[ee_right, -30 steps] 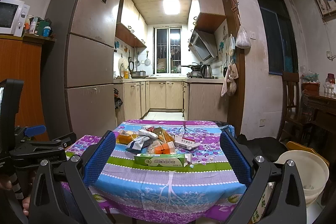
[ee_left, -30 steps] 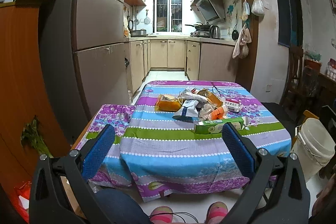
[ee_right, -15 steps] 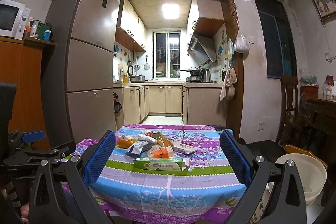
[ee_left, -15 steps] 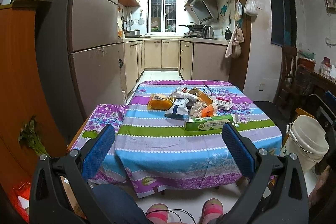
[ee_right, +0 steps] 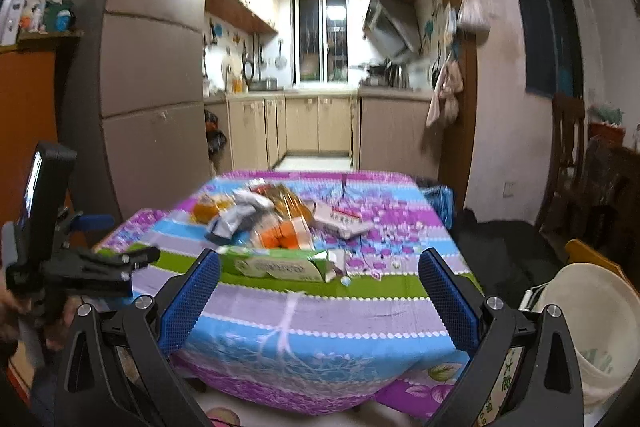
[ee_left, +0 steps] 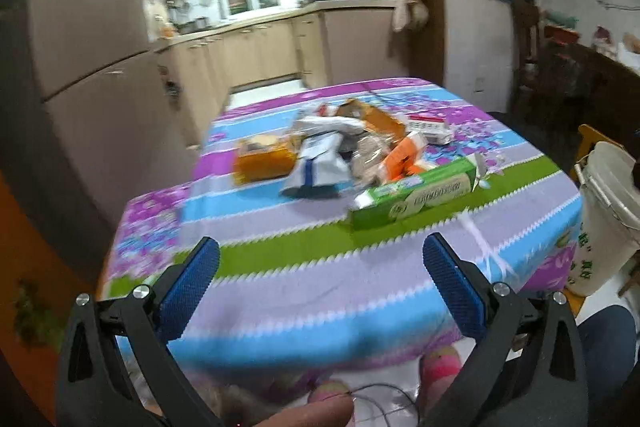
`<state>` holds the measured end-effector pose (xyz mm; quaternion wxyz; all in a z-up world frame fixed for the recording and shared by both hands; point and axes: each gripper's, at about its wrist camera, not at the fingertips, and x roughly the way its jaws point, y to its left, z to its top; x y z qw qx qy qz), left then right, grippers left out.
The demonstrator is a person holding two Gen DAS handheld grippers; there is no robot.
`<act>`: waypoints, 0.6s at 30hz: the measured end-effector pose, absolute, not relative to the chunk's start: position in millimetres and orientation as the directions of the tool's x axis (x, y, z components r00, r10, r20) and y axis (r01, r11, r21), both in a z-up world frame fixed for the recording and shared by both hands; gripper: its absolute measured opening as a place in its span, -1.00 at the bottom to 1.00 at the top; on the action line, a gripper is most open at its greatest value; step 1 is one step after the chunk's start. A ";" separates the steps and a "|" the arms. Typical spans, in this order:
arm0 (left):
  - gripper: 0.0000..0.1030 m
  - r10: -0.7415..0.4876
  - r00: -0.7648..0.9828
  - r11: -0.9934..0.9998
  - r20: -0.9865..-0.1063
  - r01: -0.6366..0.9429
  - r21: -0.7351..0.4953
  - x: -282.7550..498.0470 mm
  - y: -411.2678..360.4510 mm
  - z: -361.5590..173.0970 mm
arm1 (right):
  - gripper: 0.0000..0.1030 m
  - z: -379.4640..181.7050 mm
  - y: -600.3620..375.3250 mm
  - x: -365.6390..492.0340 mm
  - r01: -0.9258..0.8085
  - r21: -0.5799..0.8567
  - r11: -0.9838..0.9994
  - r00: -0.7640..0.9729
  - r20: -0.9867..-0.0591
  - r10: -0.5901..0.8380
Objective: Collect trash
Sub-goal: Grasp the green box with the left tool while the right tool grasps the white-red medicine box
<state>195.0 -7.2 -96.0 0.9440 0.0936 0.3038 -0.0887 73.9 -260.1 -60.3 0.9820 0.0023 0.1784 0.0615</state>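
A heap of trash lies mid-table on the striped cloth: a long green box nearest me, an orange carton, a white-and-blue pouch, an orange-yellow packet and a small white box. My left gripper hangs open over the near edge of the table, short of the heap. My right gripper is open too, with the green box framed between its fingers but farther off. A white bucket stands on the floor at the table's right.
A tall fridge stands left of the table, kitchen cabinets behind it. A dark wooden chair is at the right wall. The left gripper's handle shows at the left of the right wrist view. Feet in pink slippers are under the table edge.
Both grippers have moved in toward the table and the heap looks larger. The left view has tilted and swung, with motion blur. The jaws stay open.
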 end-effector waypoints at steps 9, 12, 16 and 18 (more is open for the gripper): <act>0.91 -0.315 0.648 0.756 -0.693 0.613 0.230 287.0 -66.4 -117.6 | 0.92 -82.8 -288.1 188.1 -0.260 0.023 0.965 0.833 -0.500 0.236; 0.84 -0.336 0.596 0.708 -0.729 0.671 0.222 306.5 -75.9 -125.0 | 0.92 -88.7 -288.8 232.6 -0.373 0.000 0.928 0.758 -0.577 0.305; 0.52 -0.361 0.501 0.649 -0.786 0.741 0.174 317.2 -85.8 -137.8 | 0.92 -90.8 -291.8 296.3 -0.495 0.009 0.869 0.657 -0.651 0.381; 0.48 -0.371 0.471 0.628 -0.800 0.762 0.158 315.8 -85.7 -142.1 | 0.91 -89.4 -290.5 327.6 -0.538 0.033 0.842 0.606 -0.679 0.414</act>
